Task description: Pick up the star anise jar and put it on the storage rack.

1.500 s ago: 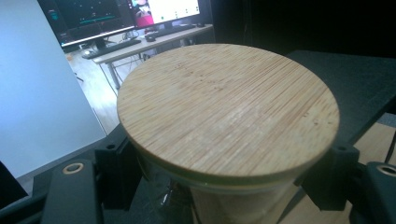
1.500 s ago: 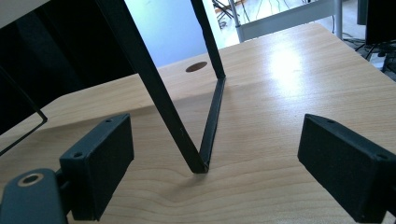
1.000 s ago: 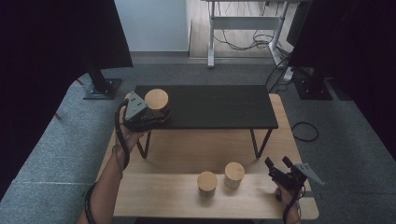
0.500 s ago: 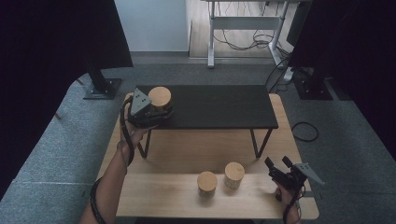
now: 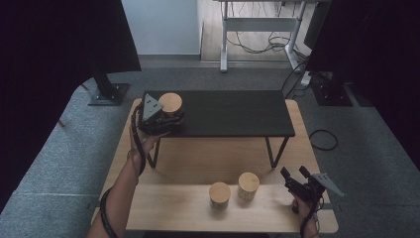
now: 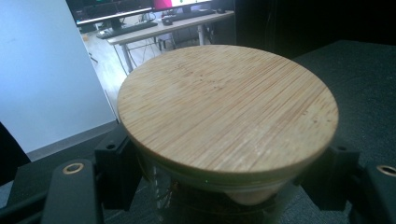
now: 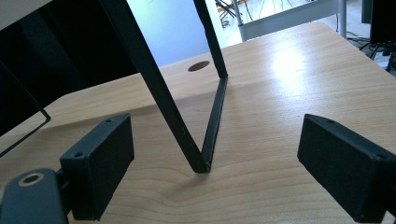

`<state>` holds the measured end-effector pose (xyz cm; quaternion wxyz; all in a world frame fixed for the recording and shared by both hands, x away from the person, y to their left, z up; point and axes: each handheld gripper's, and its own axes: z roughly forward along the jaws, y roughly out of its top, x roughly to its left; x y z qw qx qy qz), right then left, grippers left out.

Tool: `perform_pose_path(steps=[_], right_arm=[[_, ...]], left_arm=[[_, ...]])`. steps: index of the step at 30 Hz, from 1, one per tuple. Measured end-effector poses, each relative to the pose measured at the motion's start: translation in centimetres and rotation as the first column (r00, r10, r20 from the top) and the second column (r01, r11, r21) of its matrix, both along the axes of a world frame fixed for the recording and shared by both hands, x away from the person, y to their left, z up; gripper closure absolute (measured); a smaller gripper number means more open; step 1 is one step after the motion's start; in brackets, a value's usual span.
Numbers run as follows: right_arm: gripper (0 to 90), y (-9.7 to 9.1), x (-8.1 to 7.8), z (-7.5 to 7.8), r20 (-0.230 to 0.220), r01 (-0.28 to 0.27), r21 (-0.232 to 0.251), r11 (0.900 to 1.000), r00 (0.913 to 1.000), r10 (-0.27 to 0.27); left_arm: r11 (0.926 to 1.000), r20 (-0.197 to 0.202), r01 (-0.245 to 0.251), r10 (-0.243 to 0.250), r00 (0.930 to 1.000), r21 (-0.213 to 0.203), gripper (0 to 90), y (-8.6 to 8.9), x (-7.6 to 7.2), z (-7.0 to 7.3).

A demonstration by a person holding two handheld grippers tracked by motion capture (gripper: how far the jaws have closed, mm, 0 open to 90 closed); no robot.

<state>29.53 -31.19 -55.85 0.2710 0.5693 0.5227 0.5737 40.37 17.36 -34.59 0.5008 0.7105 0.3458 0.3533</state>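
bamboo-lidded jar [image 6: 227, 114] gripped by left gripper [image 5: 163, 119] jaws; right gripper [image 7: 233, 158] view shows jaws wide, empty.

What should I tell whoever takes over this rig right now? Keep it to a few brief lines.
Left tongs: shut on a bamboo-lidded jar, at the left end of the black raised shelf.
Right tongs: open, nothing between them, low over the wooden table at its near right corner.
Two more lidded jars stand side by side on the table's near edge.
Done: one jar is up at the shelf.
Left: likely release it there, then bring up the other two. Whether it already rests on the shelf, I cannot tell.
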Motion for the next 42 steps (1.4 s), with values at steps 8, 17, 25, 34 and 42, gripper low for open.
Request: perform_pose_path(steps=[8,17,25,34,42], right_arm=[[10.2,0.0,0.0,0.0,0.001,0.000,0.000,1.0000,1.0000,0.000],[10.1,0.0,0.0,0.0,0.003,0.001,-0.004,1.0000,1.0000,-0.001],[10.1,0.0,0.0,0.0,0.004,0.000,-0.005,1.0000,1.0000,0.000],[10.0,0.0,0.0,0.0,0.002,0.005,0.001,1.0000,1.0000,-0.005],[9.7,-0.1,-0.1,0.0,0.007,0.007,0.004,1.0000,1.0000,-0.007]], left_arm=[[0.9982,-0.067,-0.028,0.025,0.9974,-0.053,23.2,0.6,0.5,-0.2],[0.9985,-0.070,-0.035,0.032,0.9971,-0.041,23.4,0.5,0.4,-0.1],[0.9984,-0.070,-0.038,0.035,0.9970,-0.042,23.1,0.5,0.3,-0.1],[0.9985,-0.062,-0.033,0.030,0.9976,-0.044,16.7,0.5,-0.3,-0.1],[0.9965,-0.056,-0.045,0.041,0.9976,-0.070,12.6,1.3,-1.1,-0.4]])
